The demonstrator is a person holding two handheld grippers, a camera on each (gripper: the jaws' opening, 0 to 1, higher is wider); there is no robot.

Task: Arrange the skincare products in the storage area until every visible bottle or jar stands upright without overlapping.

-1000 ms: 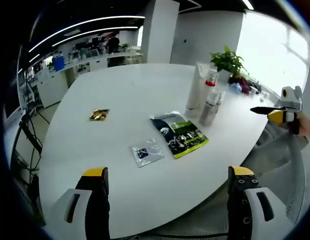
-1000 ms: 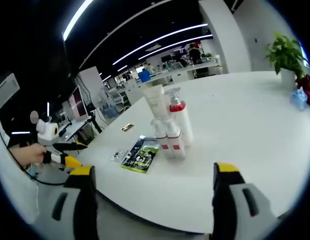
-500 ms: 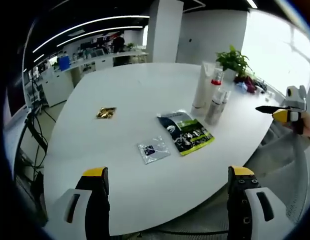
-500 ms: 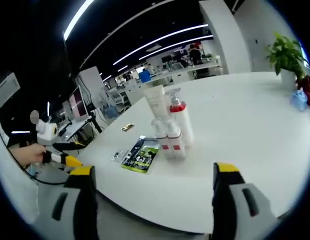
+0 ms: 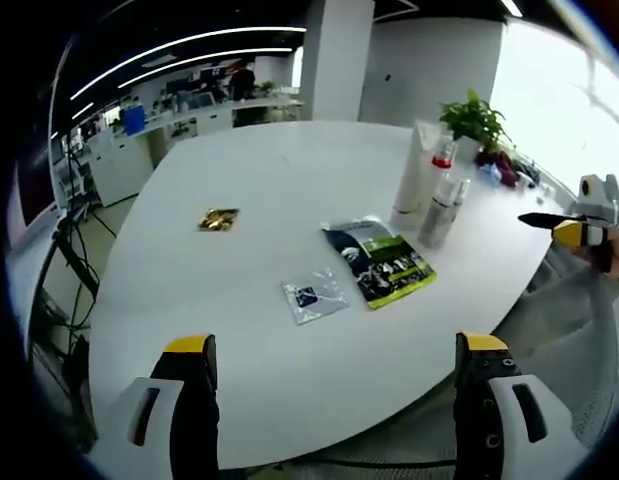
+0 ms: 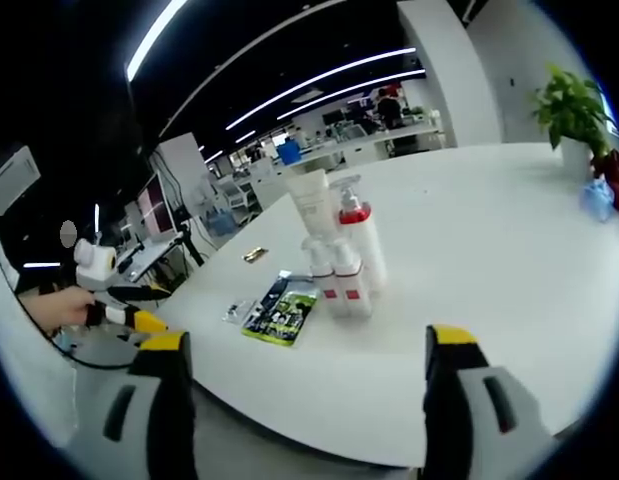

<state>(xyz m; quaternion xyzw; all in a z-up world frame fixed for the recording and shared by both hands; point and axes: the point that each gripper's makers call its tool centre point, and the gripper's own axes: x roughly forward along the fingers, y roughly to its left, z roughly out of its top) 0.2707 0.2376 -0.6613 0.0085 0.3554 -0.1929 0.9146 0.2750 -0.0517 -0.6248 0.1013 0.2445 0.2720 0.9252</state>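
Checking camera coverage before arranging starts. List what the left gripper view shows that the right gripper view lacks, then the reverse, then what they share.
Left gripper view: the right gripper seen from outside, held in a hand at the table's edge.

Right gripper view: the left gripper seen from outside, and the red bands on the two small bottles.

Shared: the white table, the tall tube, the red-collared pump bottle, the green pouch, the silver sachet, the gold packet and the potted plant. The tube and bottles stand upright.
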